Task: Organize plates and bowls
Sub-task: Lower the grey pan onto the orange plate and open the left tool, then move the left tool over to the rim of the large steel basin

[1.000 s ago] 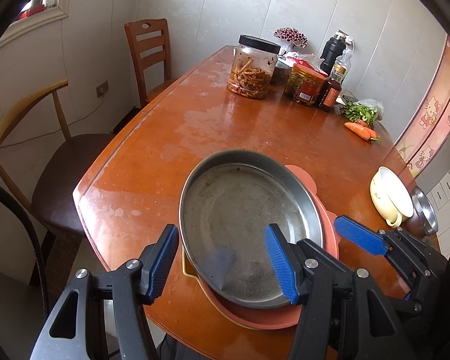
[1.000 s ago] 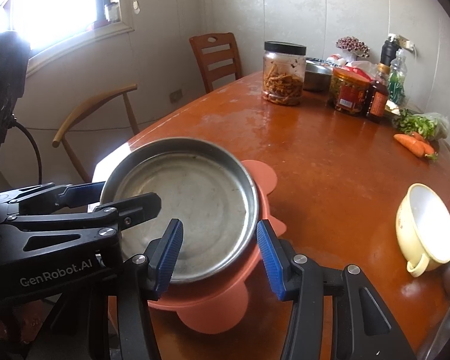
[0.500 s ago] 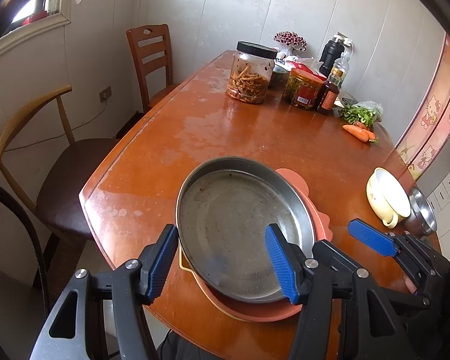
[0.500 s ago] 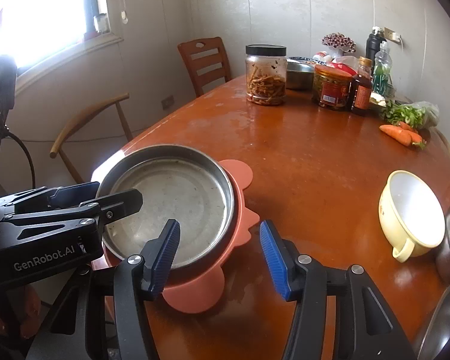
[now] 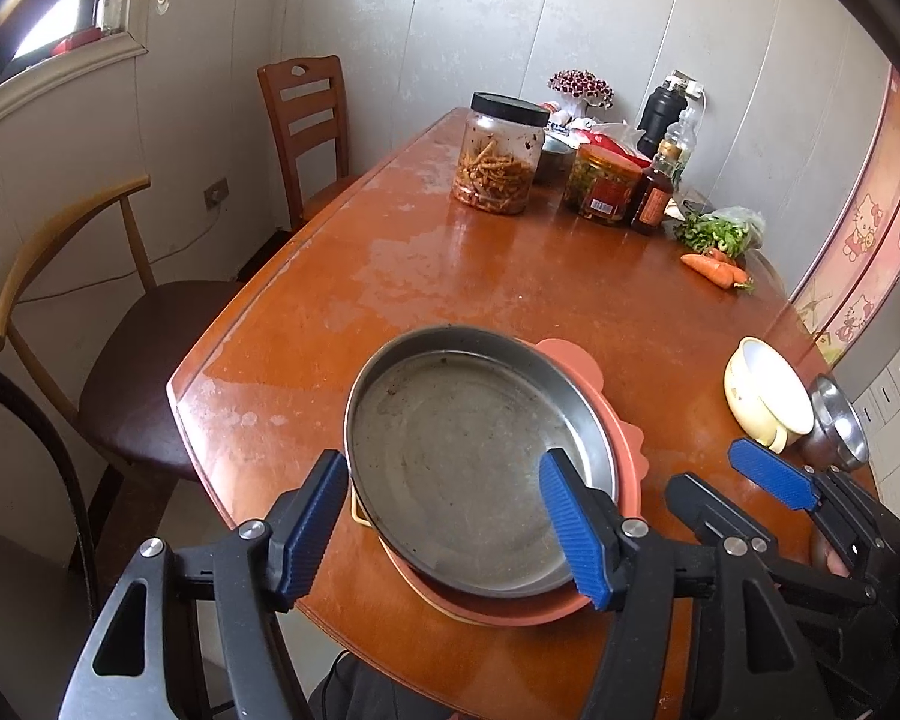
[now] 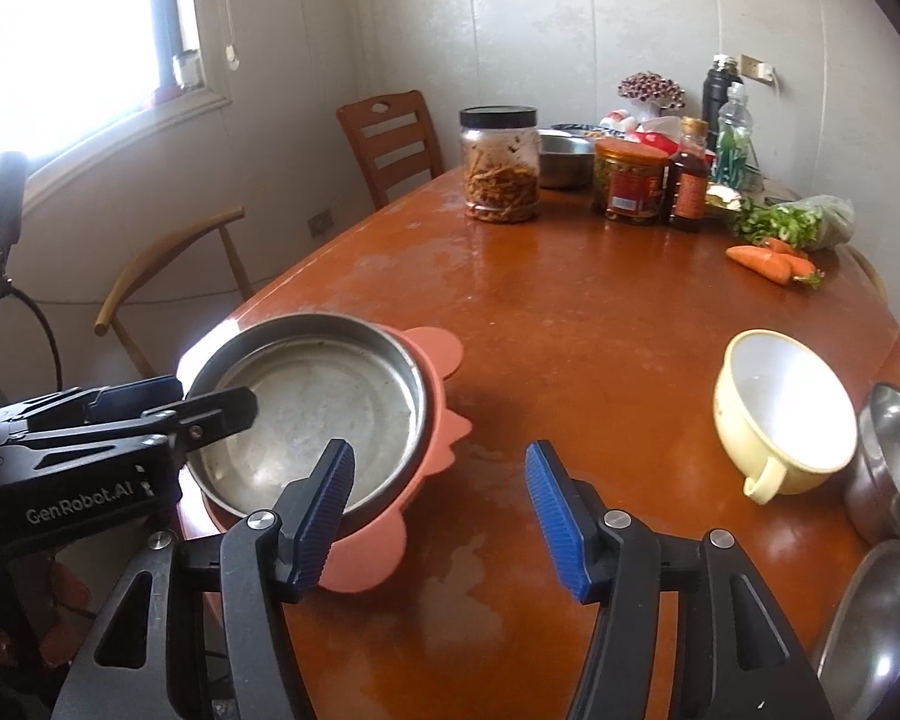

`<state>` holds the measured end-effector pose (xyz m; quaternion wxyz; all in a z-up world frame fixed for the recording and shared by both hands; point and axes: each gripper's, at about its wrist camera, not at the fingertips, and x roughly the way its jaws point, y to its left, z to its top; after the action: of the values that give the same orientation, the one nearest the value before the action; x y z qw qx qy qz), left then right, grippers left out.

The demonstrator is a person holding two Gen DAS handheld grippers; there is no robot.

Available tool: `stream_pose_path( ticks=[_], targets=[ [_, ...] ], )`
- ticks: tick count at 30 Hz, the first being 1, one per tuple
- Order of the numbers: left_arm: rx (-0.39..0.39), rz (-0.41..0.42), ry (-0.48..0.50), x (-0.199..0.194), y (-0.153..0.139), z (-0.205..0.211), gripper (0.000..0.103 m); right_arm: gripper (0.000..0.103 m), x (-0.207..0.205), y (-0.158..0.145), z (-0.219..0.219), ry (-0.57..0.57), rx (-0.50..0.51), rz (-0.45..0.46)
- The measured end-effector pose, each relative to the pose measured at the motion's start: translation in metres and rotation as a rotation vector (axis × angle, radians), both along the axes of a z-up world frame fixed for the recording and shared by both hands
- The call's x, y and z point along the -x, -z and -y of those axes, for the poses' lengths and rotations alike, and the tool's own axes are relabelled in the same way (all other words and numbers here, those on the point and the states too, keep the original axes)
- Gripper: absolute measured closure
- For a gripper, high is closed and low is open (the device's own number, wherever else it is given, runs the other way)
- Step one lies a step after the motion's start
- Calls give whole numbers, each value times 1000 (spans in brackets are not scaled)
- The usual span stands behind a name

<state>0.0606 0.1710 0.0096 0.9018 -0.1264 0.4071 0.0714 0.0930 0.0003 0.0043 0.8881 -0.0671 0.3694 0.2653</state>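
A round steel plate [image 5: 468,468] rests on an orange plate [image 5: 627,450] at the table's near left corner; both show in the right wrist view, steel [image 6: 312,414] on orange [image 6: 438,354]. My left gripper [image 5: 444,525] is open and empty, its jaws either side of the steel plate's near rim. My right gripper [image 6: 441,516] is open and empty, over bare table to the right of the stack. A cream handled bowl [image 6: 780,408] sits on the right, next to steel bowls [image 6: 891,456] and a steel plate [image 6: 870,618].
The orange-brown table [image 6: 570,312] holds a jar of snacks [image 6: 501,165], a red-lidded jar [image 6: 630,180], sauce bottles [image 6: 690,186], a steel bowl [image 6: 564,159], greens and carrots [image 6: 768,258] at the far end. Two chairs [image 5: 306,126] stand on the left.
Both grippers have pulled back and up from the stacked plates. The right gripper has shifted right, off the stack. Both stay open.
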Motion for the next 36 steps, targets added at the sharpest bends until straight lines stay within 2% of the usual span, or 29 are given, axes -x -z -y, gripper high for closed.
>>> stream_pose_path(
  ticks=[7,16,36],
  targets=[
    [-11,18,-10,6,-8,6,35,38,4,-7,13,29,-20,13],
    [-41,53,23,19,-24,29,32,34,17,-24,33,57,-56,59],
    [-106,97,108,31,-46,97,30,29,54,-53,95,95,-109,140]
  ],
)
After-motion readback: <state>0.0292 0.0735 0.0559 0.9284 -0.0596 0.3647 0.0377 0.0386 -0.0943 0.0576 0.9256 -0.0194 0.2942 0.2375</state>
